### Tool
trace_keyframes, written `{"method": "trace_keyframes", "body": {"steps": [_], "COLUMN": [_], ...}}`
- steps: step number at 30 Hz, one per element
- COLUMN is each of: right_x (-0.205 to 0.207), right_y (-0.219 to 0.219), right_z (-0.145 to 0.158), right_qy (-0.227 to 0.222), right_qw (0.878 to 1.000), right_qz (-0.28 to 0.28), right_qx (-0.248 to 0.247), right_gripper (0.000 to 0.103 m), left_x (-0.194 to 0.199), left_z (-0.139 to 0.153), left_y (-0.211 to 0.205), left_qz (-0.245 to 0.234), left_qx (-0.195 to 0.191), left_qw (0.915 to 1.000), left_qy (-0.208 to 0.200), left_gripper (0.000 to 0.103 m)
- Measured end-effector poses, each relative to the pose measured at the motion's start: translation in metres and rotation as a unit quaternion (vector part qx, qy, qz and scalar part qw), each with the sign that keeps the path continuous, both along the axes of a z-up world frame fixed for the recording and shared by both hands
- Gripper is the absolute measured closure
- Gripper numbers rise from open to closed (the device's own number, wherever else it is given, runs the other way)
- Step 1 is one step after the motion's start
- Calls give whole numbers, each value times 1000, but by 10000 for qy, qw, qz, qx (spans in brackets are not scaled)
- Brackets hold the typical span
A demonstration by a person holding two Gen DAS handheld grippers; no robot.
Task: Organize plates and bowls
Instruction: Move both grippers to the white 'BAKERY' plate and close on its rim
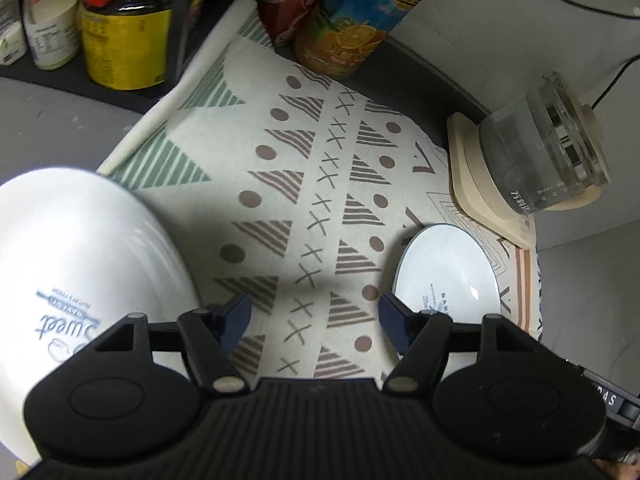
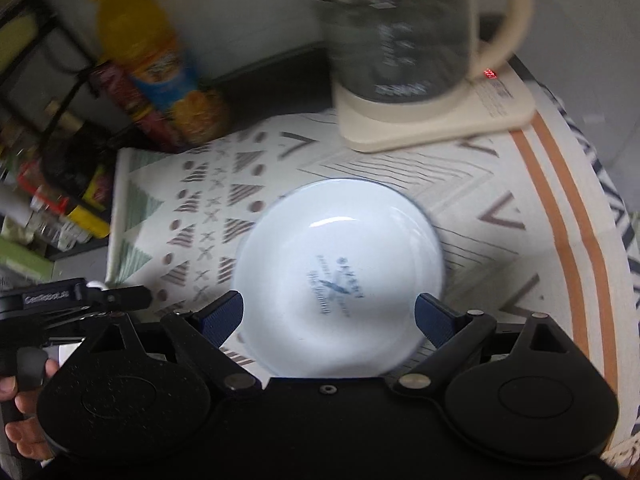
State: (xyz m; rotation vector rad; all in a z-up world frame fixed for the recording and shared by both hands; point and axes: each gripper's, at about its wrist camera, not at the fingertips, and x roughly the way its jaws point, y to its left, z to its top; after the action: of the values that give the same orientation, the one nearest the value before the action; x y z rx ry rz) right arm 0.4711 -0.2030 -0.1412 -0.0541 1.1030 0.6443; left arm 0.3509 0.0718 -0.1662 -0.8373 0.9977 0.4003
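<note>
A small white bowl (image 2: pixel 340 264) with a blue print inside sits upright on the patterned mat (image 2: pixel 480 200). My right gripper (image 2: pixel 328 312) hovers over its near half, open, and its fingers straddle the rim without pressing it. The same bowl (image 1: pixel 448 272) shows in the left wrist view just right of my left gripper (image 1: pixel 315 316). That gripper is open over bare mat (image 1: pixel 280 184) with nothing between its fingers. A large white plate (image 1: pixel 80 260) printed "Sweet" lies to its left, partly hidden under the gripper body.
A glass kettle (image 1: pixel 544 156) on a cream base (image 2: pixel 432 120) stands behind the bowl. An orange juice bottle (image 1: pixel 360 20), a red can (image 1: pixel 288 4) and jars (image 1: pixel 120 32) line the back. A hand (image 2: pixel 24 400) holds the left gripper's handle.
</note>
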Motion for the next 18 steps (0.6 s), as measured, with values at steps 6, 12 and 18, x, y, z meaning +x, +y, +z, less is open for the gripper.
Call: {"method": "trace_keyframes", "body": {"steps": [6, 12, 18], "right_x": [22, 43, 57], "right_y": [-15, -31, -37], "right_z": [-14, -28, -44], "right_qy": [248, 540, 874], "right_qw": [9994, 9977, 9951], "right_qz": [-233, -416, -463], "right_qx": [-18, -30, -43], "right_gripper": [16, 25, 41], "left_x": [21, 42, 61], "left_z": [-10, -21, -36], "left_y": [-6, -19, -29], "left_qz": [-68, -141, -239], "left_qx": [-230, -412, -574], "left_qw": [9997, 9990, 9980], "left_qy": [-28, -121, -66], "left_gripper": [35, 38, 45]}}
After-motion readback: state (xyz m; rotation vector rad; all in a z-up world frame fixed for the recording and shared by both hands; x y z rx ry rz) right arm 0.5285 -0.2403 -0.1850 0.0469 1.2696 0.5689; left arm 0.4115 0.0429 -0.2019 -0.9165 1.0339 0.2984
